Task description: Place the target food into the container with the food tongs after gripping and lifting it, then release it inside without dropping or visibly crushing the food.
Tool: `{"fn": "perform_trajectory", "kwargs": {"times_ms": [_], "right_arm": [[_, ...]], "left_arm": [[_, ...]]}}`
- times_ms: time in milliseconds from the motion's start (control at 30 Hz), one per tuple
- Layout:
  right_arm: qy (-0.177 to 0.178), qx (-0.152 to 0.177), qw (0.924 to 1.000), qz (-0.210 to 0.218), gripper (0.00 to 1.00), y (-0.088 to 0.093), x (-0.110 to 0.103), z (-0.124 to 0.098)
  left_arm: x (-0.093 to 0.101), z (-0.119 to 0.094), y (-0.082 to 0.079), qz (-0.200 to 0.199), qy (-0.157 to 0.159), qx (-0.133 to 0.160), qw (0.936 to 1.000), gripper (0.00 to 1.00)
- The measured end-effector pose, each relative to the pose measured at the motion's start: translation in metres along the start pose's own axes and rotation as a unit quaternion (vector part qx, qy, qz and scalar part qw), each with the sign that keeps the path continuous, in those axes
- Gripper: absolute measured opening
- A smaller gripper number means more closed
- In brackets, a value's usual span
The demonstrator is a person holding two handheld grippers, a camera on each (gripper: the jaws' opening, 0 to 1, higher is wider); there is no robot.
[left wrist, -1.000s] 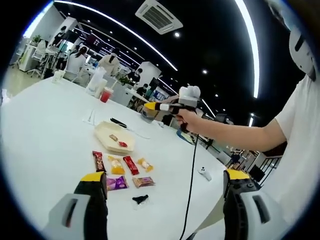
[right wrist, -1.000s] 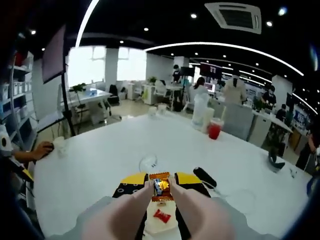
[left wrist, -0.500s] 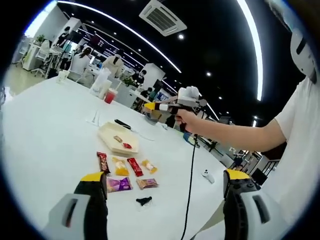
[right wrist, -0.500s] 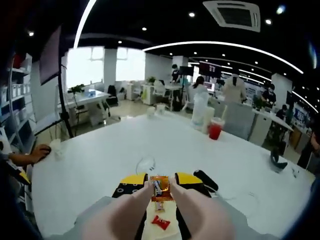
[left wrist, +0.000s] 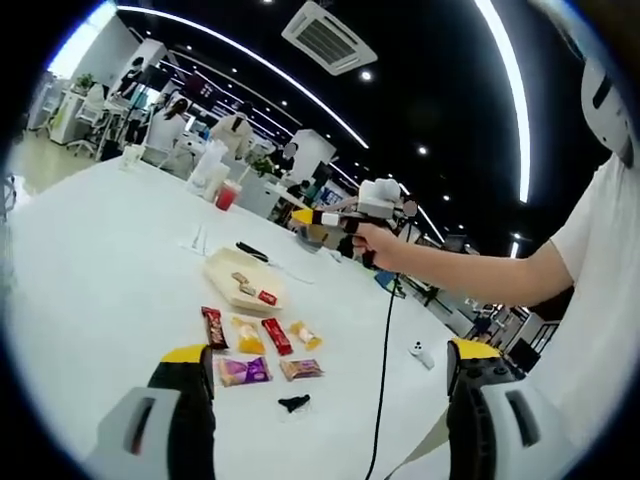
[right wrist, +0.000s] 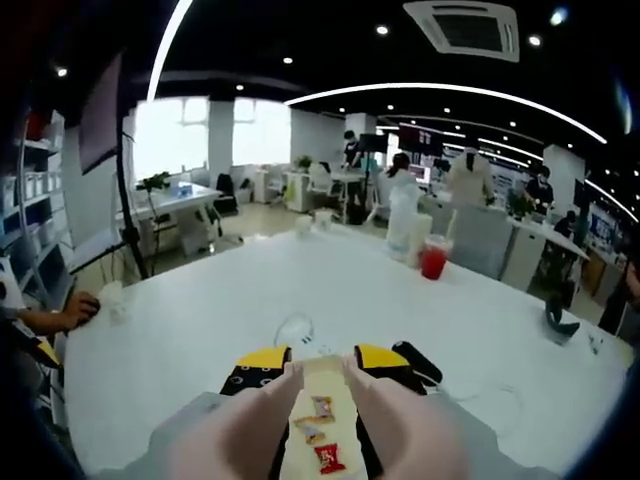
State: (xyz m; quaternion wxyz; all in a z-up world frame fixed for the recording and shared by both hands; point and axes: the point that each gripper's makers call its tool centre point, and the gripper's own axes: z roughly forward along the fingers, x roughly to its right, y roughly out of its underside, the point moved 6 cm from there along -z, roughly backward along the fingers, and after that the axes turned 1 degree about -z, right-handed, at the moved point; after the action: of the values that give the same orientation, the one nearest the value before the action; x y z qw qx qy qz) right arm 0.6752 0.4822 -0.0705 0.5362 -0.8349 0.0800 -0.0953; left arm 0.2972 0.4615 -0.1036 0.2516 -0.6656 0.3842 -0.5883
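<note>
My white bench (left wrist: 90,260) carries a cream container (left wrist: 243,283) at frame centre, six wrapped snacks (left wrist: 262,345) below it, and a red drink cup (left wrist: 227,196) upper left.

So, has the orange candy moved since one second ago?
Yes. It left the right gripper and now lies below it in the tray, beside the red candy.

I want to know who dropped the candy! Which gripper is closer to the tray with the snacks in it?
Right. The right gripper hangs open directly above the tray, with three snacks lying in it. The left gripper is back at the table's near edge, beyond the row of loose wrapped snacks.
</note>
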Motion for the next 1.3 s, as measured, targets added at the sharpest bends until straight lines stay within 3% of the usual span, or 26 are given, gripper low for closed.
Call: {"fn": "perform_trajectory", "kwargs": {"times_ms": [867, 1300], "right_arm": [[0.017, 0.023, 0.9989, 0.036, 0.25, 0.005, 0.003, -0.04], [0.029, 0.042, 0.9968, 0.062, 0.25, 0.011, 0.006, -0.059]], "left_arm": [[0.013, 0.008, -0.007, 0.019, 0.028, 0.007, 0.9994, 0.98], [0.004, 0.02, -0.011, 0.028, 0.041, -0.02, 0.9986, 0.98]]}}
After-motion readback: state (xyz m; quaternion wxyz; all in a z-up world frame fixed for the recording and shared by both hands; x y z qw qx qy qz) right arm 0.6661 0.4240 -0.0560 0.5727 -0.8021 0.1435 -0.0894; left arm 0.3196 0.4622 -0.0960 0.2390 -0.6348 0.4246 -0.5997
